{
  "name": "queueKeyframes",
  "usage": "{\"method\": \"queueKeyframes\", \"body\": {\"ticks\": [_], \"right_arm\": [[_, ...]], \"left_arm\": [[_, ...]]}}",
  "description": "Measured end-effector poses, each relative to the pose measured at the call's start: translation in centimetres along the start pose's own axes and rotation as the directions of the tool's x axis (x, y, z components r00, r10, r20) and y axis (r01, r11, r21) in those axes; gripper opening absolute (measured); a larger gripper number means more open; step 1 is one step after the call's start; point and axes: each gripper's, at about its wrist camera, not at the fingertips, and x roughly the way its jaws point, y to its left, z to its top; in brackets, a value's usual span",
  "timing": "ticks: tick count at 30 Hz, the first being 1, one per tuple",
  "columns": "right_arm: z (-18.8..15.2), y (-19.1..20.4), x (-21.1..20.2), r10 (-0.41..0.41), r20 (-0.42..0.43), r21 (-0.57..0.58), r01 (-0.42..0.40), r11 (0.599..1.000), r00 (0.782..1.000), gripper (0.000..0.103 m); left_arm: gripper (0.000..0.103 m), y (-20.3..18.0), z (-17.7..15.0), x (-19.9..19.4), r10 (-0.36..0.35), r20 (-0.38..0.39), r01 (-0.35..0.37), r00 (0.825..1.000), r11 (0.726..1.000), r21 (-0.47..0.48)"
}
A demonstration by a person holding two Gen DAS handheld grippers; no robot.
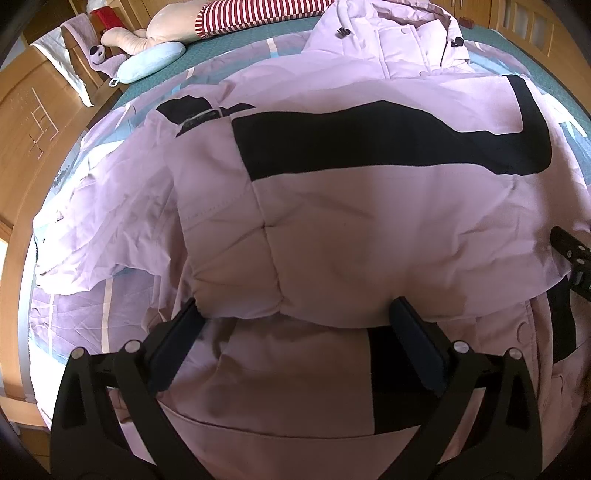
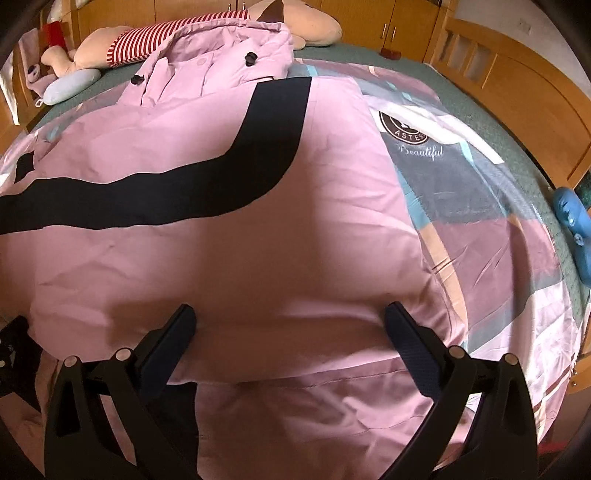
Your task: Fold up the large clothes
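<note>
while both pairs of fingers stand spread wide, the left gripper [image 1: 293, 314] and right gripper [image 2: 290, 319] flank the folded edge of the pink padded jacket [image 1: 369, 229], which lies across the patchwork bedspread [image 2: 480, 236].

Both wrist cameras look close down along spread fingers toward the headboard end, sharing the pink jacket [image 1: 369, 229] [image 2: 221, 258] and plush toy [image 1: 166, 18] [image 2: 96, 48].

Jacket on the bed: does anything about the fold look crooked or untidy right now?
Yes. On the jacket, the left sleeve sprawls crumpled over the bedsheet instead of being tucked in. The folded-over hem bulges puffily between both open tools. No damage shows.
</note>
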Motion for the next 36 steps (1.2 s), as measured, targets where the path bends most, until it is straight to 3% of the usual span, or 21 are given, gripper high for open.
{"method": "queueKeyframes", "body": {"ticks": [6, 10, 28, 30, 31, 33, 35, 36], "right_arm": [[0.0, 0.3, -1.9, 0.017, 0.1, -0.004, -0.017, 1.0, 0.995, 0.102], [-0.1, 1.0, -0.3, 0.003, 0.02, -0.04, -0.002, 0.999, 1.0, 0.102], [-0.1, 0.9, -0.1, 0.005, 0.023, -0.04, -0.004, 0.999, 1.0, 0.102], [-0.2, 0.9, -0.1, 0.004, 0.022, -0.04, -0.004, 0.999, 1.0, 0.102], [-0.2, 0.9, -0.1, 0.005, 0.022, -0.04, -0.004, 0.999, 1.0, 0.102], [-0.2, 0.9, -0.1, 0.008, 0.022, -0.039, -0.008, 0.999, 1.0, 0.102], [-0.3, 0.8, -0.1, 0.013, 0.022, -0.039, -0.012, 0.999, 1.0, 0.102], [-0.4, 0.9, -0.2, 0.014, 0.023, -0.039, -0.013, 0.999, 1.0, 0.102]], "left_arm": [[0.101, 0.0, 0.0, 0.1, 0.006, -0.002, -0.006, 1.0, 1.0, 0.004], [0.101, -0.1, 0.0, 0.0, 0.007, -0.002, -0.007, 1.0, 1.0, 0.006], [0.101, 0.0, 0.0, -0.3, 0.007, -0.003, -0.007, 1.0, 1.0, 0.003], [0.101, 1.0, 0.5, -2.2, 0.024, 0.051, -0.023, 0.998, 0.999, -0.027], [0.101, 1.8, 0.9, -3.9, 0.039, 0.115, -0.034, 0.993, 0.999, -0.039], [0.101, 4.2, 1.6, -6.9, 0.093, 0.238, -0.078, 0.967, 0.995, -0.068], [0.101, 7.0, 2.3, -8.0, 0.146, 0.269, -0.121, 0.952, 0.987, -0.107], [0.101, 8.7, 2.6, -7.6, 0.164, 0.243, -0.135, 0.956, 0.982, -0.131]]}}
